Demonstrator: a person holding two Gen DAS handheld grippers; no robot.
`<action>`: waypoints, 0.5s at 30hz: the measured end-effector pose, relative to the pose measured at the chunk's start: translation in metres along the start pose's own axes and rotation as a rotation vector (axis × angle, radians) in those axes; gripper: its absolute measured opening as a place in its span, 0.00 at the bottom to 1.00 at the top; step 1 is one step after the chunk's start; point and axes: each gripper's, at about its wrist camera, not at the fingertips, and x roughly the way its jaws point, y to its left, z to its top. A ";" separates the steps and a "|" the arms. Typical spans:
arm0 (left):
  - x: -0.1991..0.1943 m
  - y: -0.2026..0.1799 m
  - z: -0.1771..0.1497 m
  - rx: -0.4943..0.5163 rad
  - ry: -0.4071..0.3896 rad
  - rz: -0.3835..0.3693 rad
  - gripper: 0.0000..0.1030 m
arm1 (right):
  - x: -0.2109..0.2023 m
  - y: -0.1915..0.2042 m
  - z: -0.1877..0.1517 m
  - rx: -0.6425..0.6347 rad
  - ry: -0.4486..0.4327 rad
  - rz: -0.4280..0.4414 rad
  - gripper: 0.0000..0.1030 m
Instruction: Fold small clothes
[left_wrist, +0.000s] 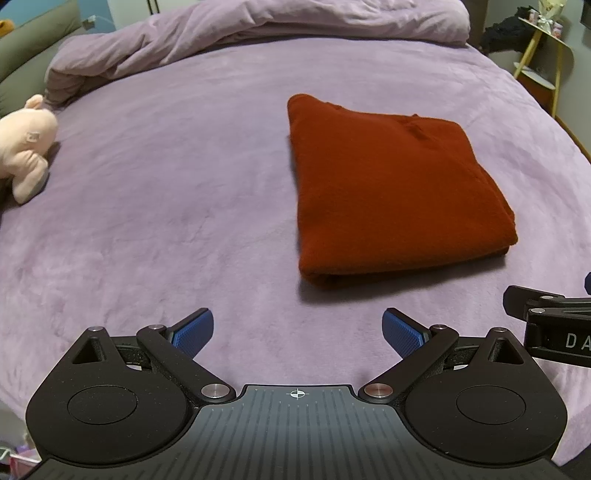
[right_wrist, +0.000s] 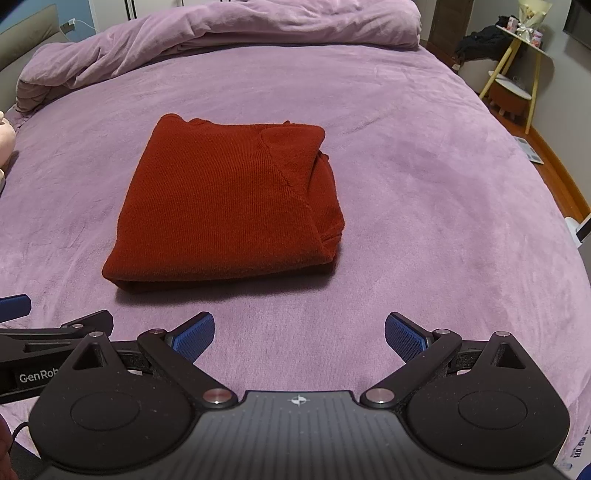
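Note:
A rust-red knit sweater lies folded into a neat rectangle on the purple bed cover; it also shows in the right wrist view, with a sleeve fold on its right side. My left gripper is open and empty, held near the front of the bed, short of the sweater and to its left. My right gripper is open and empty, just short of the sweater's near edge and a little to its right. Neither gripper touches the sweater.
The purple bed cover spreads all around the sweater. A bunched purple duvet lies along the far edge. A pink plush toy sits at the left. A yellow-legged side table stands off the bed at the right.

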 end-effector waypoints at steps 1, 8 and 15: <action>0.000 0.000 0.000 0.000 0.000 -0.001 0.98 | 0.000 0.000 0.000 0.000 0.000 0.000 0.96; 0.001 0.001 0.001 -0.003 -0.001 -0.012 0.98 | 0.001 0.000 0.001 -0.005 -0.001 -0.002 0.96; 0.001 -0.001 0.001 0.002 0.000 -0.009 0.98 | 0.001 0.001 0.001 -0.017 -0.008 -0.008 0.96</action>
